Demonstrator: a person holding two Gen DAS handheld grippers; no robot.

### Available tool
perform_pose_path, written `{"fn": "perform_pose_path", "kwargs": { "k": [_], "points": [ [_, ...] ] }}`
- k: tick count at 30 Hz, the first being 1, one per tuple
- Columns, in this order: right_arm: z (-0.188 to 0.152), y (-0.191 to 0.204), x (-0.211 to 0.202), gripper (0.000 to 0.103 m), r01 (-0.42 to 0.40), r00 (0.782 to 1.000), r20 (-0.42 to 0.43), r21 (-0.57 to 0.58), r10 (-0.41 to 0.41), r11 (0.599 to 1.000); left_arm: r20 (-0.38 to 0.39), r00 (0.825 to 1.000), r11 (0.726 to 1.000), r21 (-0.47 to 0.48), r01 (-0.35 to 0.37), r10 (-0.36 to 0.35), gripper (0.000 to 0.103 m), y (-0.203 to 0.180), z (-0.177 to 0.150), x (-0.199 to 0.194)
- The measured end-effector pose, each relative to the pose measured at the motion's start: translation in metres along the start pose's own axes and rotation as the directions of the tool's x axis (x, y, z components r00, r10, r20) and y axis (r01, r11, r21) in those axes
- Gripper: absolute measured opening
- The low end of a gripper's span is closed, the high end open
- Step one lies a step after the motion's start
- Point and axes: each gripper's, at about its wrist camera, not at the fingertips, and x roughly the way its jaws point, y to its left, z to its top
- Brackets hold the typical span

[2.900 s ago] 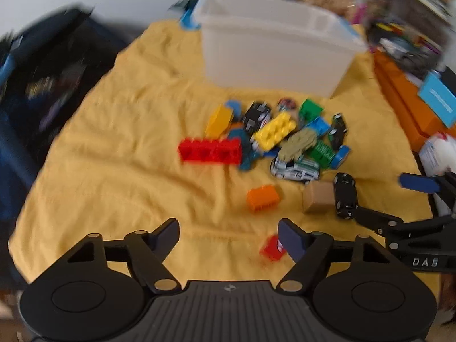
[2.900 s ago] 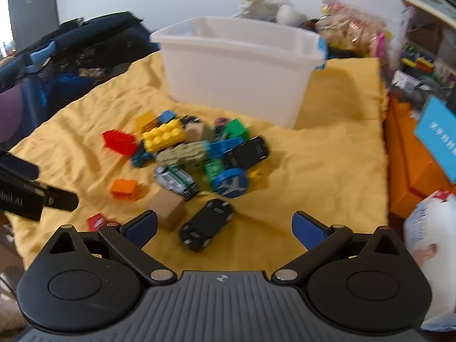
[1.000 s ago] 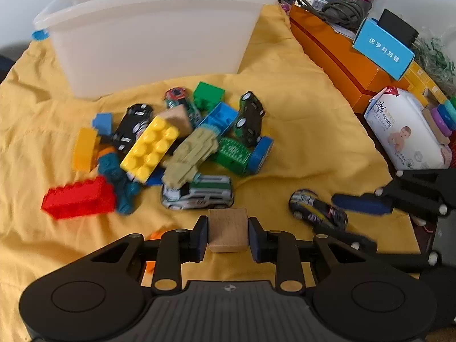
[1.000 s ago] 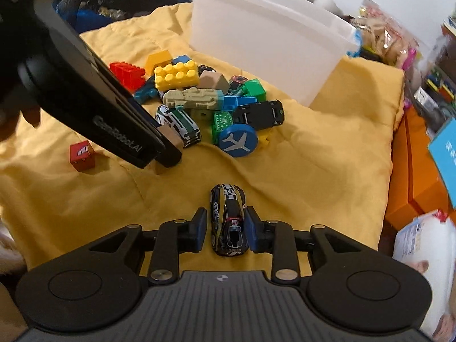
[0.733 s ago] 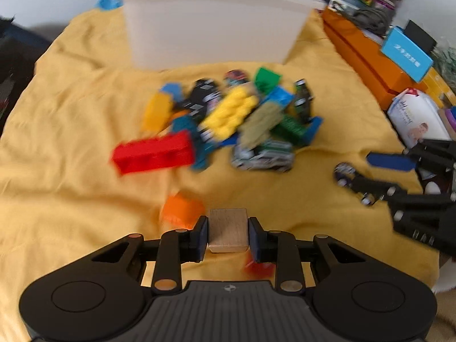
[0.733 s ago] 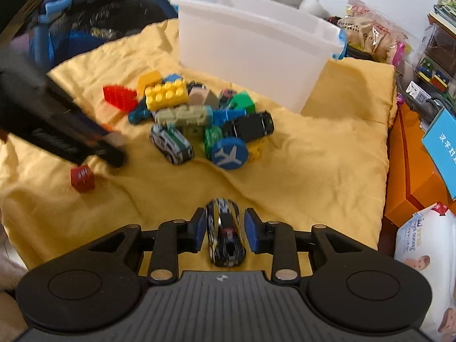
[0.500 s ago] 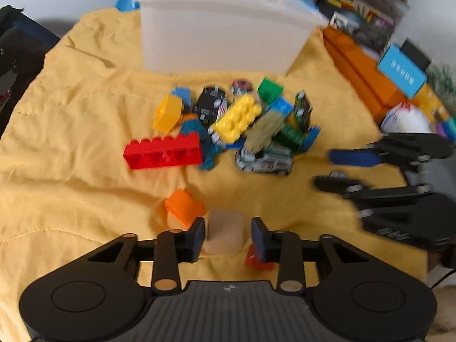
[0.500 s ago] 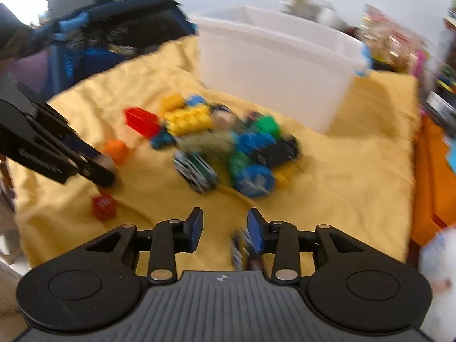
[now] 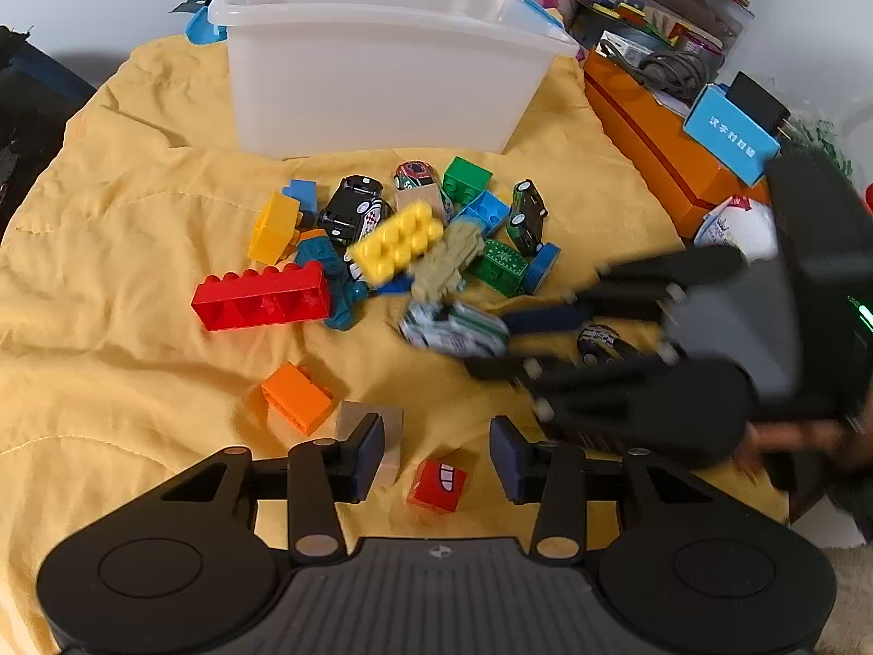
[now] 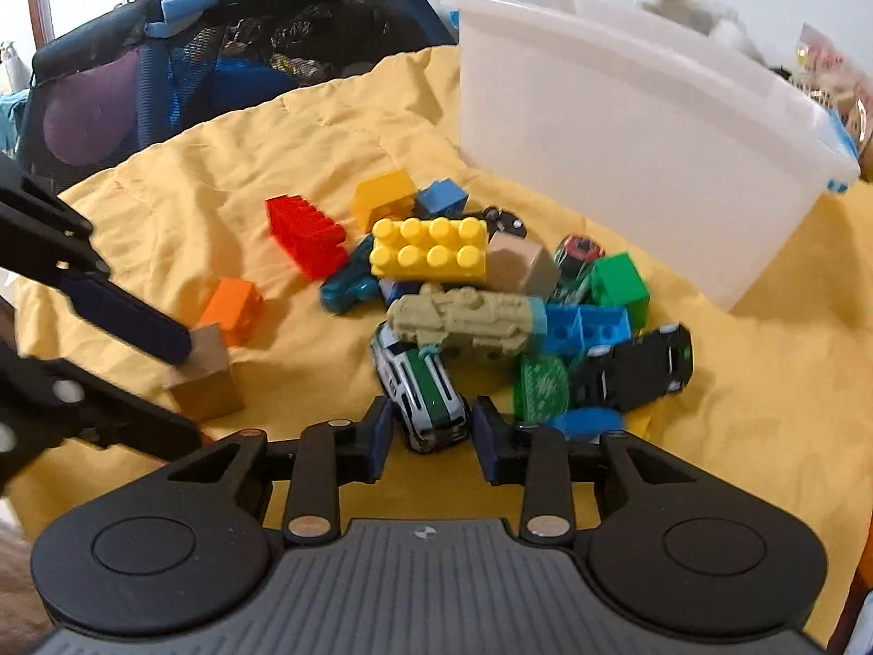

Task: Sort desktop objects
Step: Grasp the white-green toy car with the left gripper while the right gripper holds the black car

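Note:
A heap of toy bricks and cars lies on a yellow cloth (image 9: 136, 218) in front of a white plastic bin (image 9: 382, 65). My left gripper (image 9: 436, 450) is open; a wooden cube (image 9: 376, 436) lies on the cloth by its left finger, beside an orange brick (image 9: 297, 397) and a small red block (image 9: 439, 486). My right gripper (image 10: 431, 431) has its jaws either side of a green-and-white toy car (image 10: 423, 387) at the heap's near edge, with small gaps on both sides. A black-and-yellow toy car (image 9: 603, 341) lies on the cloth at the right.
The heap holds a long red brick (image 9: 262, 297), a yellow brick (image 9: 395, 243), a khaki tank (image 10: 469, 322), green and blue bricks and black cars. Orange boxes (image 9: 655, 153) and clutter stand at the right. A dark mesh bag (image 10: 191, 65) lies at the left.
Both grippers opened. The left one set the wooden cube down on the cloth. The right one dropped the black-and-yellow car and moved left, and now straddles the green-and-white car.

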Motion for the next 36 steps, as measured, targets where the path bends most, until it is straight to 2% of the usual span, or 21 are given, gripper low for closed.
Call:
{"fn": "perform_pose_path", "kwargs": {
  "k": [7, 8, 9, 10, 11, 15, 18, 19, 22, 24, 25, 26, 29, 31, 32, 34, 36],
  "points": [
    [-0.024, 0.015, -0.029, 0.034, -0.068, 0.997, -0.032, 0.087, 0.071, 0.994, -0.017, 0.999, 0.999, -0.035, 0.035, -0.035, 0.047, -0.009, 0.005, 0.007],
    [-0.027, 0.016, -0.034, 0.037, -0.054, 0.998, -0.029, 0.106, 0.057, 0.993, -0.024, 0.999, 0.998, -0.037, 0.043, -0.044, 0.047, -0.012, 0.006, 0.009],
    [-0.03, 0.017, -0.039, 0.047, -0.049, 0.998, -0.024, 0.113, 0.053, 0.992, -0.028, 0.998, 0.998, -0.041, 0.05, -0.052, 0.047, -0.015, 0.006, 0.011],
    [-0.033, 0.017, -0.044, 0.052, -0.049, 0.999, -0.017, 0.112, 0.051, 0.993, -0.033, 0.998, 0.997, -0.044, 0.058, -0.059, 0.047, -0.016, 0.006, 0.013],
    [-0.035, 0.016, -0.051, 0.052, -0.044, 0.999, -0.008, 0.105, 0.045, 0.993, -0.038, 0.997, 0.996, -0.052, 0.066, -0.068, 0.047, -0.019, 0.007, 0.015],
    [-0.042, 0.002, -0.073, 0.052, 0.068, 0.998, 0.008, 0.126, -0.069, 0.99, -0.057, 0.995, 0.986, -0.147, 0.076, -0.085, 0.047, -0.022, 0.014, 0.029],
    [-0.05, -0.019, -0.075, 0.052, 0.113, 0.994, -0.011, 0.201, -0.113, 0.973, -0.081, 0.996, 0.981, -0.191, 0.03, -0.046, 0.053, -0.027, 0.022, 0.043],
    [-0.051, -0.022, -0.072, 0.052, 0.125, 0.992, -0.024, 0.215, -0.123, 0.969, -0.087, 0.996, 0.982, -0.188, 0.014, -0.03, 0.06, -0.03, 0.025, 0.048],
    [-0.057, -0.026, -0.064, 0.052, 0.156, 0.988, -0.046, 0.209, -0.15, 0.965, -0.095, 0.995, 0.989, -0.141, -0.031, 0.017, 0.062, -0.041, 0.03, 0.06],
    [-0.06, -0.025, -0.061, 0.052, 0.158, 0.987, -0.049, 0.201, -0.151, 0.967, -0.076, 0.997, 0.995, -0.096, -0.041, 0.034, 0.056, -0.044, 0.029, 0.062],
    [-0.061, -0.025, -0.059, 0.052, 0.154, 0.988, -0.05, 0.199, -0.147, 0.968, -0.08, 0.996, 0.996, -0.078, -0.051, 0.044, 0.047, -0.043, 0.029, 0.063],
    [-0.062, -0.025, -0.057, 0.052, 0.153, 0.988, -0.053, 0.194, -0.145, 0.969, -0.082, 0.995, 0.997, -0.055, -0.053, 0.048, 0.047, -0.043, 0.027, 0.064],
    [-0.064, -0.024, -0.056, 0.052, 0.155, 0.988, -0.048, 0.174, -0.148, 0.973, -0.09, 0.996, 0.999, -0.04, -0.023, 0.02, 0.039, -0.038, 0.024, 0.06],
    [-0.064, -0.023, -0.055, 0.05, 0.157, 0.987, -0.043, 0.151, -0.152, 0.976, -0.121, 0.992, 0.999, -0.034, 0.014, -0.018, 0.032, -0.036, 0.021, 0.056],
    [-0.064, -0.024, -0.054, 0.049, 0.147, 0.989, -0.048, 0.142, -0.141, 0.979, -0.134, 0.991, 0.999, -0.03, 0.015, -0.019, 0.031, -0.035, 0.019, 0.054],
    [-0.064, -0.025, -0.054, 0.033, 0.103, 0.994, -0.058, 0.141, -0.096, 0.985, -0.129, 0.991, 1.0, -0.001, -0.018, 0.018, 0.031, -0.032, 0.012, 0.048],
    [-0.063, -0.025, -0.055, 0.033, 0.091, 0.995, -0.06, 0.131, -0.084, 0.987, -0.1, 0.995, 1.0, -0.03, 0.006, -0.009, 0.031, -0.025, 0.009, 0.041]
  ]
}}
